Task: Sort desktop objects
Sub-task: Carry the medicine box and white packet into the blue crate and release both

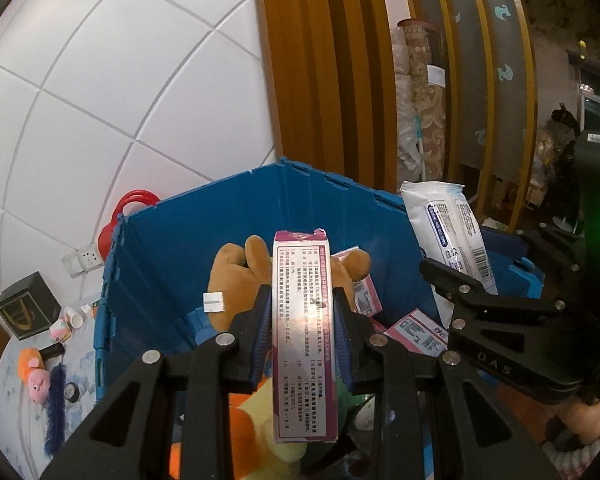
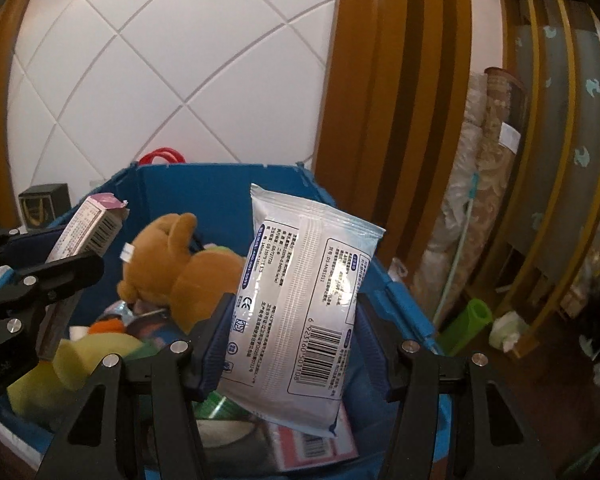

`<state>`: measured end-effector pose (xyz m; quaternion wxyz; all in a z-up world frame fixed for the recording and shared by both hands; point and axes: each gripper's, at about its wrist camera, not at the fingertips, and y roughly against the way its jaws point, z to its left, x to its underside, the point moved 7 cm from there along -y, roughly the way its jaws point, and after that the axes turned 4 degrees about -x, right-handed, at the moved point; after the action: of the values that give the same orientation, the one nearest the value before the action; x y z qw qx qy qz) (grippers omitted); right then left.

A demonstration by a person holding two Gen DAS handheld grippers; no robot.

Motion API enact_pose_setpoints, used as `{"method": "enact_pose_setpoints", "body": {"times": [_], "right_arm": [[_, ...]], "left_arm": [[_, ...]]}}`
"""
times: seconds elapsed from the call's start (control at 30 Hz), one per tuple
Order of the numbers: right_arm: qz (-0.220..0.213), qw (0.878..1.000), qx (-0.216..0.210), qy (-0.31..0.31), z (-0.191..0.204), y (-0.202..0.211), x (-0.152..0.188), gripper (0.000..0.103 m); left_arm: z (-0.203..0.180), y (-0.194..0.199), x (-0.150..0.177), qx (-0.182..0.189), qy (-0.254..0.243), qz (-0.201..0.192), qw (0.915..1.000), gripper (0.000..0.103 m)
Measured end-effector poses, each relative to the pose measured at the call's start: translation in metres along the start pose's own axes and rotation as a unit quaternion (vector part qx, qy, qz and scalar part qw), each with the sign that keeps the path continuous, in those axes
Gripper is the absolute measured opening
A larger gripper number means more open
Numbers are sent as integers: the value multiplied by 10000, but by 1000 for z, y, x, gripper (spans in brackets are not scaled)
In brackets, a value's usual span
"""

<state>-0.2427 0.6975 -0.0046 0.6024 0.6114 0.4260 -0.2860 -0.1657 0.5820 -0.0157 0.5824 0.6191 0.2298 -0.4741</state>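
Now mid-drop: left gripper (image 1: 302,334) clamping the pink box (image 1: 303,340), right gripper (image 2: 290,344) clamping the wipes pack (image 2: 300,312), above the blue crate (image 1: 204,232); next, presumably release.

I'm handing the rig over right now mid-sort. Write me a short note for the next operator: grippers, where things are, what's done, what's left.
Left gripper: shut on the tall pink carton, held over the blue crate.
Right gripper: shut on the white wipes pack, also over the crate.
In the crate already: brown plush bear, pink boxes, yellow-orange soft toys.
On the table left of the crate: black box, pink plush, blue feather, tape roll, small white bottle.
Left: neither held item is released yet; the table items look unsorted.
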Motion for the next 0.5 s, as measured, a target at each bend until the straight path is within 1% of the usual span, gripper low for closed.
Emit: {"method": "enact_pose_setpoints", "body": {"times": [0.07,0.1,0.13,0.17,0.2,0.23,0.27,0.33,0.37,0.5], "right_arm": [[62,10000,43,48,-4,-5,2,58],[97,9999,33,56,-6,-7,4,59],[94,9999,28,41,-7,-7,4,61],[86,10000,44,23,-7,-6,5,69],[74,10000,46,15,-10,-6,5,83],[41,10000,43,4,-12,-3,5,89],[15,10000,53,-7,-12,-1,5,98],[-22,10000,47,-19,-14,4,6,100],[-27,10000,21,-34,-14,7,6,102],[-66,9999,-44,-92,-11,17,5,103]], "left_arm": [[-1,-2,-1,-76,10,7,10000,28],[-2,-3,-1,-96,5,24,10000,32],[-3,-4,-1,-141,-1,45,9999,47],[-1,-5,-1,-188,-2,54,9998,58],[0,-4,-1,-267,20,38,9996,78],[0,-2,-1,-311,51,-5,9995,83],[1,-1,-1,-329,67,-29,9994,83],[4,1,0,-339,77,-3,9994,83],[6,2,0,-349,88,3,9994,83],[19,15,2,-397,183,-82,9990,83]]}}
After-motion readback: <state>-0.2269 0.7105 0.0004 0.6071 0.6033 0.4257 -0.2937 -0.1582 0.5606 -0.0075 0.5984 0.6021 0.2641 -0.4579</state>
